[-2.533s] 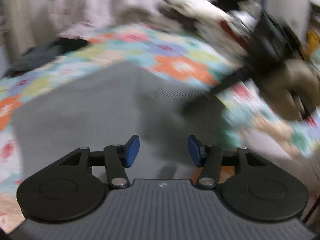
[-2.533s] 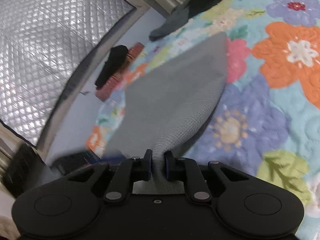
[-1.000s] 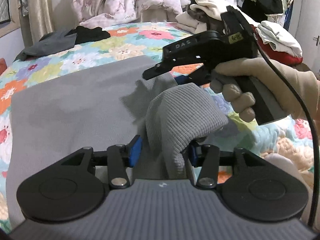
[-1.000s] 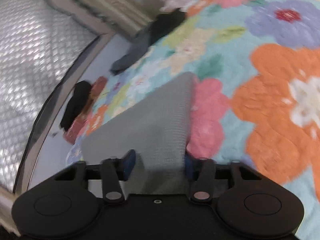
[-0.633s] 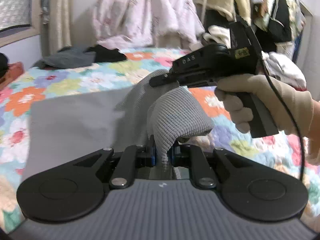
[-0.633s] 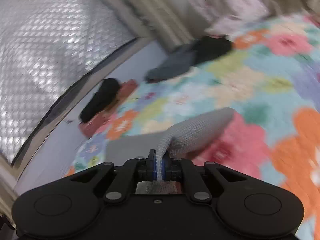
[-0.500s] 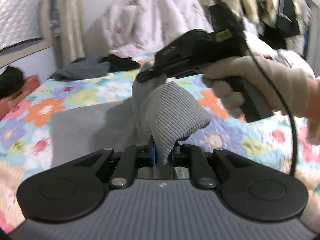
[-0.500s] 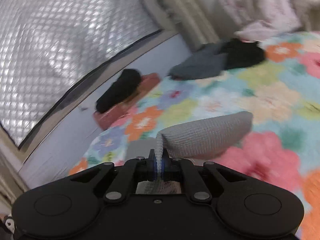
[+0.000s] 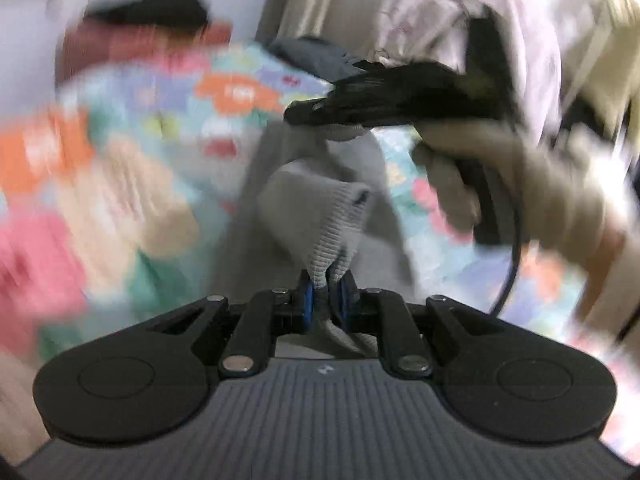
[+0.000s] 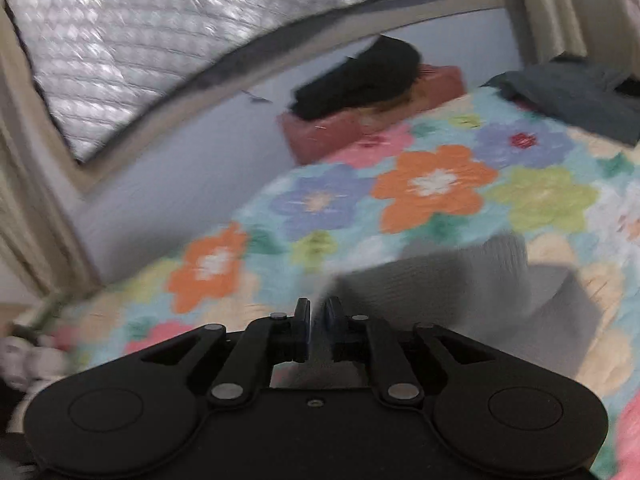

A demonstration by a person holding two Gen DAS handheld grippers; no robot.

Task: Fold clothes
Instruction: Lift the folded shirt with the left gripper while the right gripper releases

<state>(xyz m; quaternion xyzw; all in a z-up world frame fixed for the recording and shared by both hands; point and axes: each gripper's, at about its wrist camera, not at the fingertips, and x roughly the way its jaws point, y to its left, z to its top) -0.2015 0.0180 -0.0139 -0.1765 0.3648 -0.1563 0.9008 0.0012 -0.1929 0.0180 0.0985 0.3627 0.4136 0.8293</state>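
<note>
The left gripper (image 9: 325, 298) is clamped on a bunched fold of the gray sweater (image 9: 320, 208), lifting it above the flowered quilt (image 10: 436, 184). The right gripper (image 10: 318, 322) has its fingers close together with gray cloth blurred between them; whether they pinch it I cannot tell. A dark garment (image 10: 568, 96) lies at the quilt's far edge.

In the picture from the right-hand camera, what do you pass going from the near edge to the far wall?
Right gripper → grey garment → flowered quilt → reddish block with a black garment on it → quilted silver window cover.
</note>
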